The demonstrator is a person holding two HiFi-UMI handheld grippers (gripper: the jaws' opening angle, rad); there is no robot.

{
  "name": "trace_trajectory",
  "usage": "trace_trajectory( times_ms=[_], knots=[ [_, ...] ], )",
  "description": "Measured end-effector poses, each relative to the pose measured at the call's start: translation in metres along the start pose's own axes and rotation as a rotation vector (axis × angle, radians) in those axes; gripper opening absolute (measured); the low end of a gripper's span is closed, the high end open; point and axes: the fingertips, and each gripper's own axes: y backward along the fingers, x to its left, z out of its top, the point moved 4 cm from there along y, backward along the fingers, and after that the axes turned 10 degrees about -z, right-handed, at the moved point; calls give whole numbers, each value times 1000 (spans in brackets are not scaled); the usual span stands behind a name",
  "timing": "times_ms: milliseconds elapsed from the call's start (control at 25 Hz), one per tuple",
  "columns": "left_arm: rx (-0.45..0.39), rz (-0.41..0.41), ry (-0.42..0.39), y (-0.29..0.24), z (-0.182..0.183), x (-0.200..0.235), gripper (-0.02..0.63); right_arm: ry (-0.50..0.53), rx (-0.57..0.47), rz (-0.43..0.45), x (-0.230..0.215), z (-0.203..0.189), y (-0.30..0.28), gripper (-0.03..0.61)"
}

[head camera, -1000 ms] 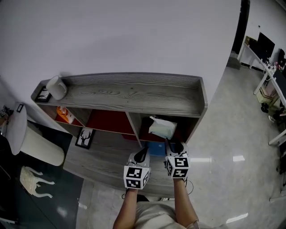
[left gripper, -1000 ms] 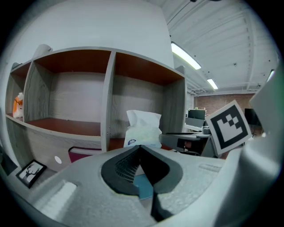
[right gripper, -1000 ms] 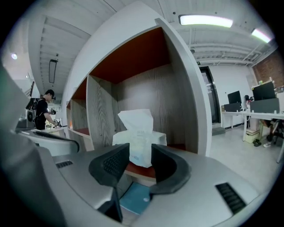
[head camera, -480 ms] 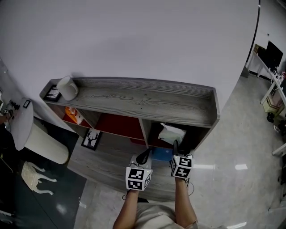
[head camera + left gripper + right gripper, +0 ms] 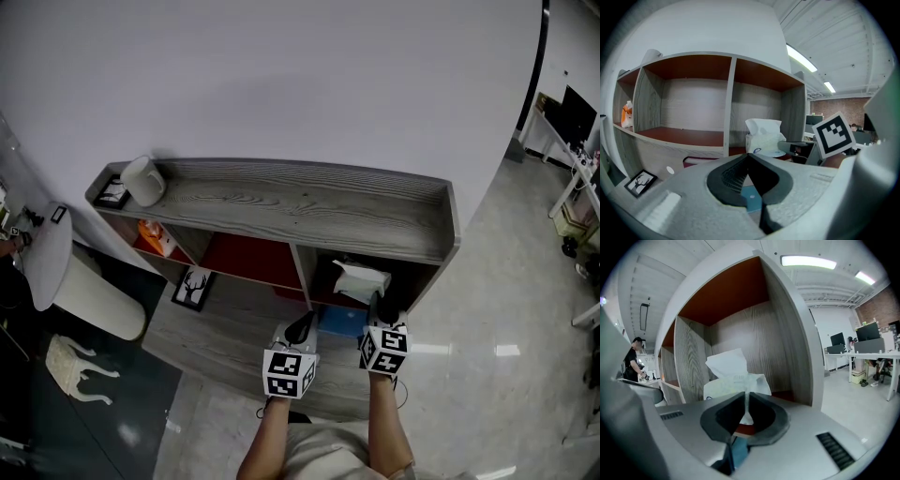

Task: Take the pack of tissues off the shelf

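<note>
Tissue stood up out of the white soft pack of tissues [image 5: 361, 279], which sat in the right-hand compartment of the grey wood-grain shelf [image 5: 300, 202] with its red-brown lining. The right tongs [image 5: 746, 404] had just been closing and pinched a thin white fold at the pack's near edge between their jaws. The left tongs [image 5: 749, 157] hung beside them in front of the shelf, jaws together with nothing in them. An upright grey divider [image 5: 730, 103] walled the pack off from the wider middle compartment. A flat blue thing [image 5: 339, 322] lay on the level below the pack. Well apart to the left were an orange packet [image 5: 155, 239], a black-framed deer picture [image 5: 194, 286] and, on the shelf top, a white cylinder [image 5: 142, 180].
</note>
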Motion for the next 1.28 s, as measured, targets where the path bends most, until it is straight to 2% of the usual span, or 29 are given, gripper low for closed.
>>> trace_trajectory(
  times_ms=[160,800,1280],
  knots=[
    [3,7,4,1,-3,-5,9,-27,-21,54,0,1,7,34],
    [-11,73,53,16,-17,-22,9,8,-35,205,-1,-1,40,34],
    [-11,136,107,39,-44,-41,9,48,7,337,21,-26,75,32]
  ],
)
